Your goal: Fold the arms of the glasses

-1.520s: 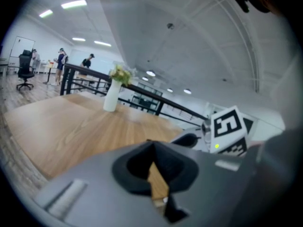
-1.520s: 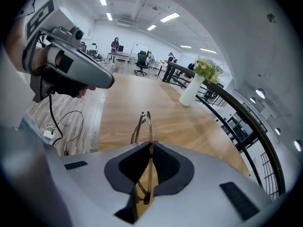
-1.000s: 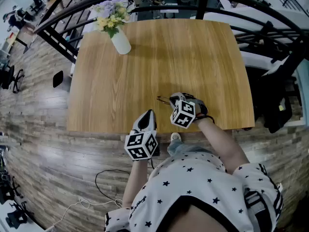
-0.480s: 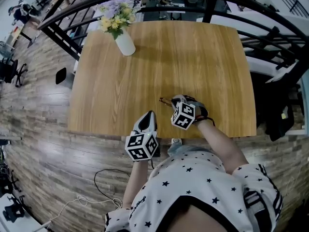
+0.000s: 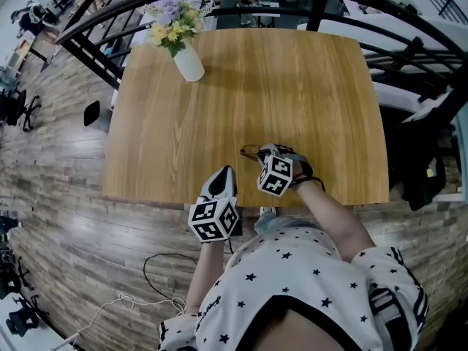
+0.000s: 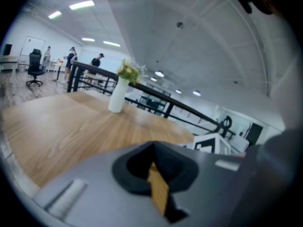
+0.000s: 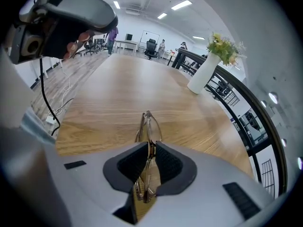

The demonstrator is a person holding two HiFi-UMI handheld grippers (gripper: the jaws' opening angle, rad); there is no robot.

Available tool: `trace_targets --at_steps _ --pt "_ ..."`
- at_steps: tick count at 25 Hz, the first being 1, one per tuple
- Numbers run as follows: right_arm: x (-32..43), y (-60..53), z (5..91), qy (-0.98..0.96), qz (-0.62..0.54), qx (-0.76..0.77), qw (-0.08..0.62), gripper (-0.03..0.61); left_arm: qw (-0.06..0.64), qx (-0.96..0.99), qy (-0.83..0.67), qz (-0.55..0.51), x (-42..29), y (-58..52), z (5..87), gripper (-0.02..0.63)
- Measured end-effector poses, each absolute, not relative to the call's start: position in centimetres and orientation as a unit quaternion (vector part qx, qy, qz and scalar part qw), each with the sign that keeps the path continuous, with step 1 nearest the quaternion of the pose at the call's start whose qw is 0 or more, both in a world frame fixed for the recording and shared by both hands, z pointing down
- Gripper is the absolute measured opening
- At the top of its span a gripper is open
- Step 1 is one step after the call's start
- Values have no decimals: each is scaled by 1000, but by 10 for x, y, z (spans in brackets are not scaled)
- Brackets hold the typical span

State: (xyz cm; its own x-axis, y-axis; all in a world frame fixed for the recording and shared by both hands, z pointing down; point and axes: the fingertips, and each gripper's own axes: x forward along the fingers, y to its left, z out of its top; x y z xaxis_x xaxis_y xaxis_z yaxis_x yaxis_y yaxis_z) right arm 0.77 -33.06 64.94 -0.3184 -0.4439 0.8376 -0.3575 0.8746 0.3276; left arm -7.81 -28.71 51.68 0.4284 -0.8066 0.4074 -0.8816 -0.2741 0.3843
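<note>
**Right gripper view: glasses pinched edge-on, left gripper idle**

The right gripper (image 7: 150, 150) has its dark ribbed pads closed on the thin, amber-brown, clear-lensed glasses (image 7: 148, 126). The frame runs lengthways through the jaw gap, and one lens rim sticks out past the tips toward the light wooden desk (image 5: 256, 86).

In the head view the glasses (image 5: 250, 151) sit right of centre near the near edge of the desk, just ahead of the right gripper (image 5: 262, 156). I can't tell if they touch the wood or hang just above it. I also can't tell from this angle whether the arms are folded.

The left gripper (image 6: 154, 162) has its jaws pressed together with nothing between them. It sits at the near desk edge (image 5: 225, 172), beside the right gripper and not touching the glasses. The white vase of yellow and purple flowers (image 5: 188, 62) is at the far left corner, well clear.

Handling, my read:
- The glasses look very light, so one pinch carries them easily.
- The frame is thin and stiff but brittle, and the hinges are the weak spot, so over-squeezing or twisting could bend it.
- The lenses are smooth and will slip and smudge, so keep the pads off them.
- Best hold is on the rim or bridge, which leaves both hinges free.
- Push each arm near its free tip and swing it inward gently with the closed left gripper.
- The risk is the frame pivoting in the pinch when an arm is pushed.
</note>
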Motion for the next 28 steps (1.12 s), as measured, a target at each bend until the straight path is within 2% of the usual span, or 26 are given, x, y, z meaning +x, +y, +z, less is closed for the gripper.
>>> trace_targets --at_steps 15,17,25,28 --pt "5 -326 650 -816 -2 260 515 48 290 794 -530 67 -81 -267 518 6" --pt "4 -323 646 -819 -3 265 508 110 290 794 -531 66 -83 -264 517 6" --pt "6 -301 620 -831 6 318 457 106 288 798 -526 67 -82 -247 516 6" --pt "7 -288 604 -838 22 344 423 78 284 802 -521 69 -80 -238 515 6"
